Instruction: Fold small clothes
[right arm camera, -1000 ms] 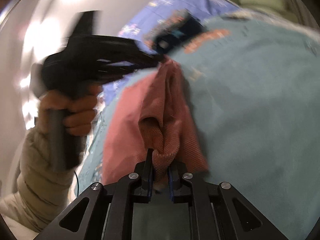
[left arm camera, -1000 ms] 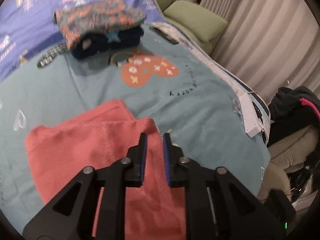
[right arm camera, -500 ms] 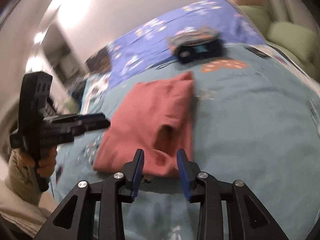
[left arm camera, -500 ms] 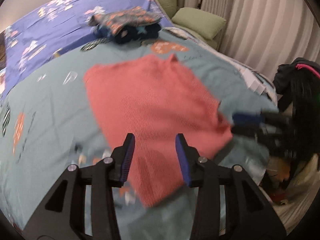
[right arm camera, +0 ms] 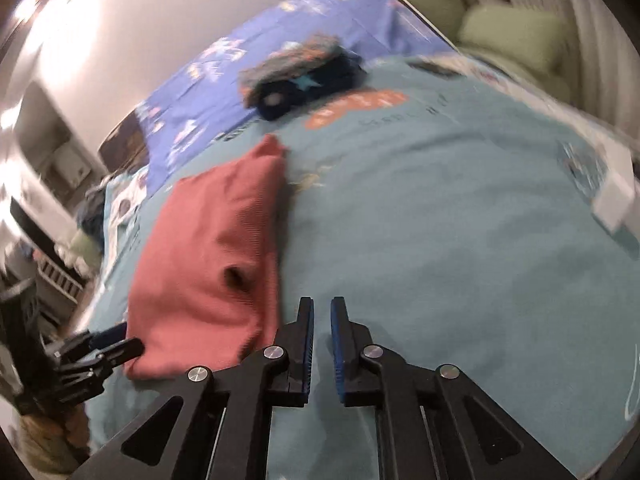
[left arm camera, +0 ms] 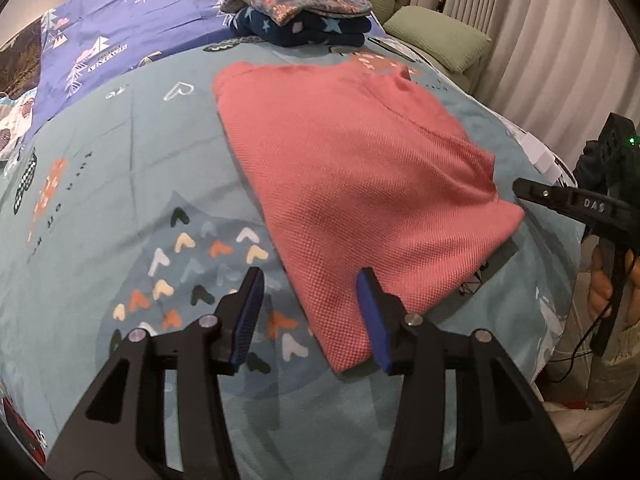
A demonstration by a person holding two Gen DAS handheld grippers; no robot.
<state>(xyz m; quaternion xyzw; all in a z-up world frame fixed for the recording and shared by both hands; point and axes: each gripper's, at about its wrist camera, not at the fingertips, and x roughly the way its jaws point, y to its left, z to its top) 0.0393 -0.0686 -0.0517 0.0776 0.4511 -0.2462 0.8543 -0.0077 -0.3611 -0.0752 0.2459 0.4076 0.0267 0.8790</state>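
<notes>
The left gripper (left arm camera: 310,308) gapes wide and empty over the near corner of the red cloth (left arm camera: 360,184). The right gripper (right arm camera: 322,340) is nearly closed on nothing, just beside the cloth's right edge. The cloth lies folded flat on the teal bedspread (left arm camera: 120,184), so this fold looks done. Next comes another fold or carrying it to the stack (left arm camera: 300,12) beyond. Nothing blocks the way.

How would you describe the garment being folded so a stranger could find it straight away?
Start at the teal bedspread printed with little hearts. In its middle lies a folded coral-red knit garment, flat and held by neither gripper. Unlike the patterned stack of folded clothes near the purple sheet, it is one plain colour.
</notes>
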